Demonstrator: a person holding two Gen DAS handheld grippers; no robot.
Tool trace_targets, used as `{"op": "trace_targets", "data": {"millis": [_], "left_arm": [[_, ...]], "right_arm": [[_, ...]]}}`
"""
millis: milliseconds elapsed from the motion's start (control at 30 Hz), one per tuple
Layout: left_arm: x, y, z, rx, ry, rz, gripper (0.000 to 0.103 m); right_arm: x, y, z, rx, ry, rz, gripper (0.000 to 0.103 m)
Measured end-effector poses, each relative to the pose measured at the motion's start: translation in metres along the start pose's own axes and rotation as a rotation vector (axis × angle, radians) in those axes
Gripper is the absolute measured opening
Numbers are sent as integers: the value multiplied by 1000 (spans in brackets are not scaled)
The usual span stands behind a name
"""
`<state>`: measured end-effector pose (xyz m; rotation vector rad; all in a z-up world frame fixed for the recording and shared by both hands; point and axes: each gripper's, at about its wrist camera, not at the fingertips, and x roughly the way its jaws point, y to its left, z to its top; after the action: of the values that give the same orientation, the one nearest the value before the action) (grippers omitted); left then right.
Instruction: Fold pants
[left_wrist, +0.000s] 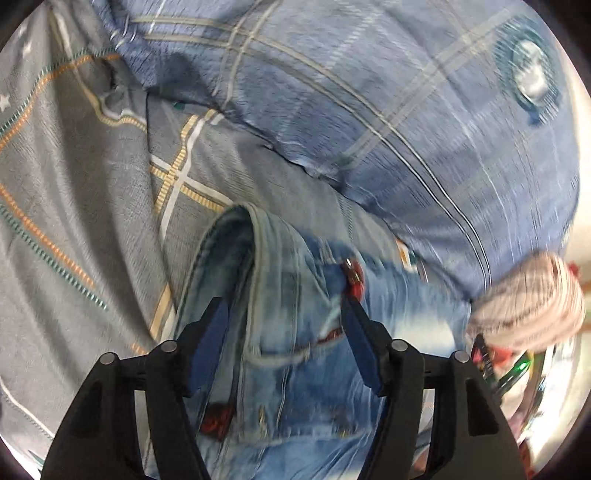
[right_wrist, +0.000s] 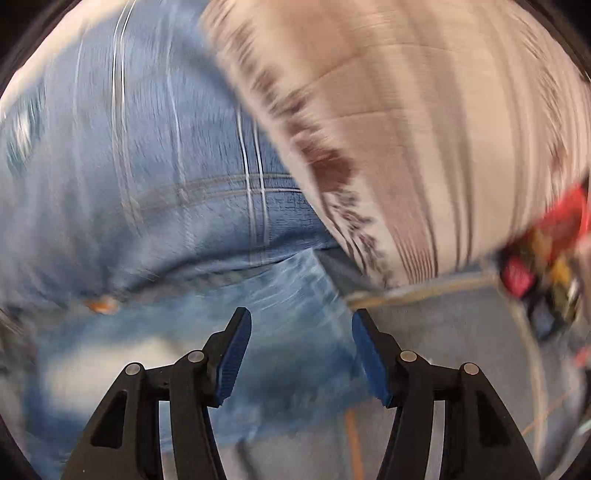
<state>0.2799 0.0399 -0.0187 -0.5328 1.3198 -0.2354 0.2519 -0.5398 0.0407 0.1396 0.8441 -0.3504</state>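
In the left wrist view the left claw (left_wrist: 284, 314) stands wide open, its two blue pads spread apart, and the light blue jeans (left_wrist: 295, 332) lie between and under them. The left pad sits beside a folded edge of the denim, which rises as a rounded ridge toward 12 o'clock; the right pad is near a small red detail (left_wrist: 354, 278) on the cloth. No cloth is pinched between the pads, and whether they touch the denim I cannot tell. The jeans rest on a grey bed sheet (left_wrist: 74, 221) with orange, white and green lines, which fills the side from 7 to 11 o'clock. A blue checked pillow (left_wrist: 369, 110) with a round emblem takes the part from 12 to 3 o'clock and lies just beyond the jeans. At 3 to 4 o'clock there is a blurred pale striped bundle (left_wrist: 528, 299).

In the right wrist view the right claw (right_wrist: 301, 325) is also wide open and holds nothing. Below and ahead of it, from 6 to 9 o'clock, the washed denim of the jeans (right_wrist: 184, 350) spreads out, with its edge passing between the pads. The blue checked pillow (right_wrist: 147, 147) fills 9 to 12 o'clock, and a pale striped cloth (right_wrist: 424, 129) covers 12 to 3 o'clock, touching the pillow. The grey sheet (right_wrist: 443, 332) shows at 4 o'clock, and some blurred red and yellow objects (right_wrist: 546, 251) lie at 3 o'clock; what they are cannot be told.
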Motion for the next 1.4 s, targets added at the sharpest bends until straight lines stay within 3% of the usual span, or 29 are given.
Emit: {"op": "trace_targets", "data": {"millis": [100, 200, 300, 333, 367, 400, 500, 733, 833, 967, 1033, 1167, 1267, 1400], "left_arm": [[20, 4, 11, -61, 36, -7, 64], [39, 6, 17, -110, 62, -24, 64], [50, 4, 20, -118, 56, -40, 63], [54, 1, 20, -104, 50, -36, 57], [55, -3, 19, -83, 37, -27, 43], [56, -8, 16, -51, 18, -24, 14], [48, -21, 4, 36, -52, -3, 13], [2, -20, -36, 138, -238, -51, 12], [-3, -21, -46, 150, -262, -51, 12], [-12, -24, -52, 157, -284, -69, 12], [-16, -26, -55, 156, -285, -71, 12], [-19, -28, -59, 160, -298, -57, 12], [-26, -30, -65, 171, -330, -42, 12], [-42, -28, -86, 191, -367, -58, 12]], "right_arm": [[18, 12, 4, -31, -27, -51, 58], [36, 15, 9, -65, -33, -116, 68], [53, 17, 9, -111, -19, -169, 69], [59, 17, 9, -130, -14, -191, 69], [65, 16, 9, -136, -5, -202, 69], [69, 14, 9, -131, 5, -204, 69], [66, 4, 4, -87, -25, -183, 69], [63, -41, -19, 8, -17, -136, 71], [75, -61, -27, 63, 27, -95, 74], [87, -63, -31, 32, 74, -18, 73], [96, -62, -35, 6, 121, -22, 65], [92, -62, -42, -27, 109, 2, 24], [80, -48, -42, -87, 77, -2, 17], [42, -64, -45, -38, -14, 37, 17]]}}
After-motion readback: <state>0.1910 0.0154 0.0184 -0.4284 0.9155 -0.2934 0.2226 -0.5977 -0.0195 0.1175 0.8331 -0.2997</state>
